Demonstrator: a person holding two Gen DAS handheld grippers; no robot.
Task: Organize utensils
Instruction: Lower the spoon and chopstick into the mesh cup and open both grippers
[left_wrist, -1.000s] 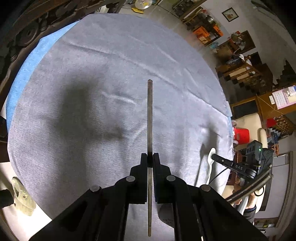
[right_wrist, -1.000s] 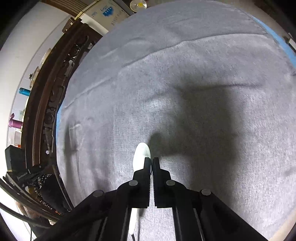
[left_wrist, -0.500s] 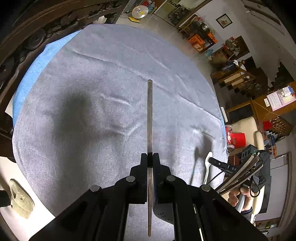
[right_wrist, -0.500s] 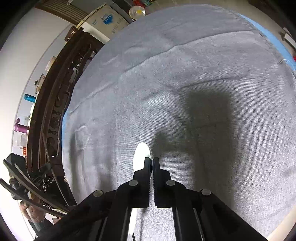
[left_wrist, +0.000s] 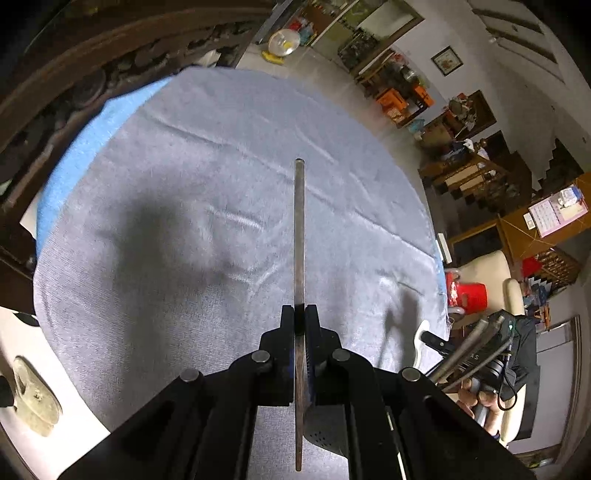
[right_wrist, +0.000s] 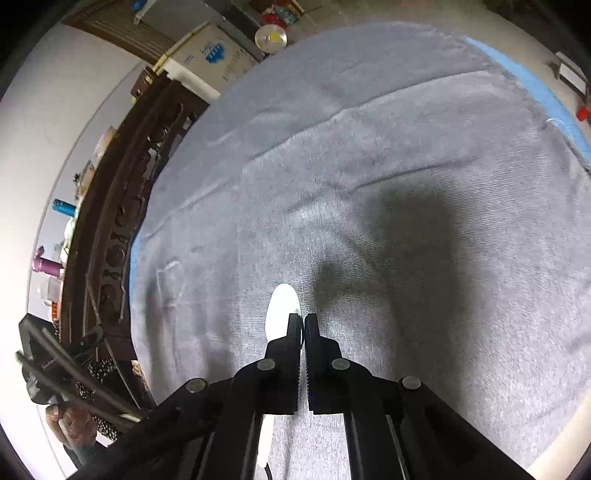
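While carrying a piece in each hand, sitting somewhere in the middle of the job, by the look of it: picking up done, putting away not yet. Nearest, clamping tight with the left gripper (left_wrist: 300, 314) on a thin metal utensil (left_wrist: 299, 229), seen edge-on, running forward past the pads and back under the camera; not telling its kind from this angle. Clenching likewise with the right gripper (right_wrist: 303, 321) on a white spoon (right_wrist: 281, 306), bowl poking out ahead beside the near finger, handle trailing back below; hiding the exact seat of the grip behind that finger. Hanging both above the grey cloth (left_wrist: 184, 184), touching it nowhere, throwing shadows onto it. Further out, lying bare across its whole spread, covering a blue cloth (left_wrist: 85, 147) peeking out at the rim. Beyond the edge, showing no tray, holder or drawer in either view, so probably leaving the sorting and setting-down entirely to do.
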